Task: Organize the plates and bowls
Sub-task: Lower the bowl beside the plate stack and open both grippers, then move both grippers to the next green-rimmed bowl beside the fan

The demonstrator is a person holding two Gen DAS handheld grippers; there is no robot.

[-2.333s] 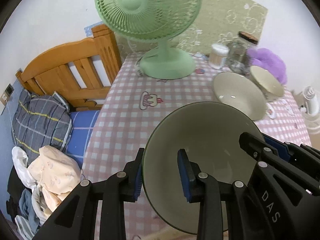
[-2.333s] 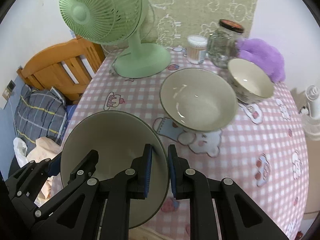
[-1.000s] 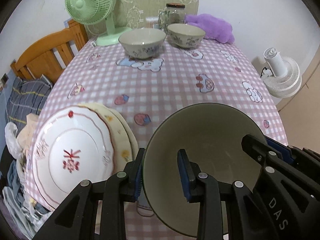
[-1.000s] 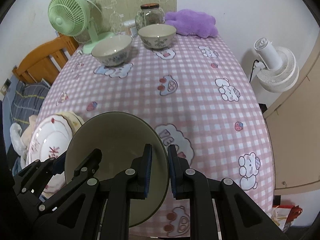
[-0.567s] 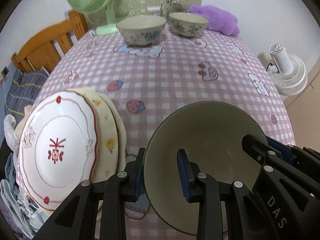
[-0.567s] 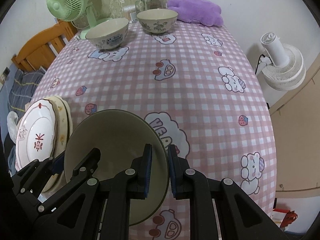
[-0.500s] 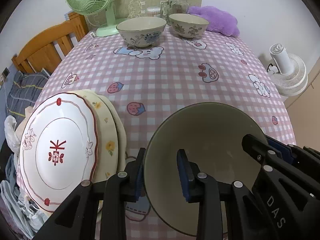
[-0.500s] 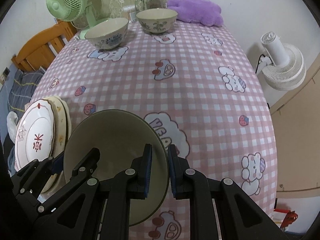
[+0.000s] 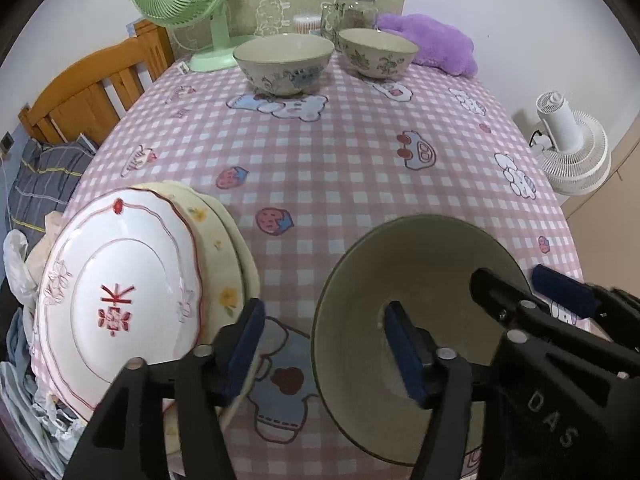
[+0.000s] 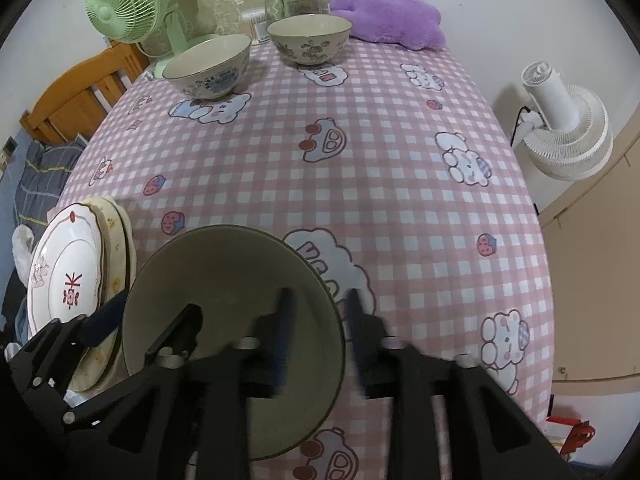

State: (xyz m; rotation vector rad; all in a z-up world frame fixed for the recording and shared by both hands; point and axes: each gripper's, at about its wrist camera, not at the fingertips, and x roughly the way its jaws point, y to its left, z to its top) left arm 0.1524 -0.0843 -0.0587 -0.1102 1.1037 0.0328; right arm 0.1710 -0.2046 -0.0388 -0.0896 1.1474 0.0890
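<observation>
A pink checked tablecloth (image 10: 360, 184) fills both views. At lower centre sits a large olive bowl (image 9: 420, 280); the left gripper (image 9: 324, 344) and right gripper (image 10: 316, 332) straddle its rim, jaws just opened, pads off it. Stacked plates (image 9: 120, 300) lie lower left; two patterned bowls (image 10: 208, 68) stand at the top.

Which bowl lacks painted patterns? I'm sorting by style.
The plain olive-green bowl at the near table edge; the two cream bowls show painted patterns outside.
</observation>
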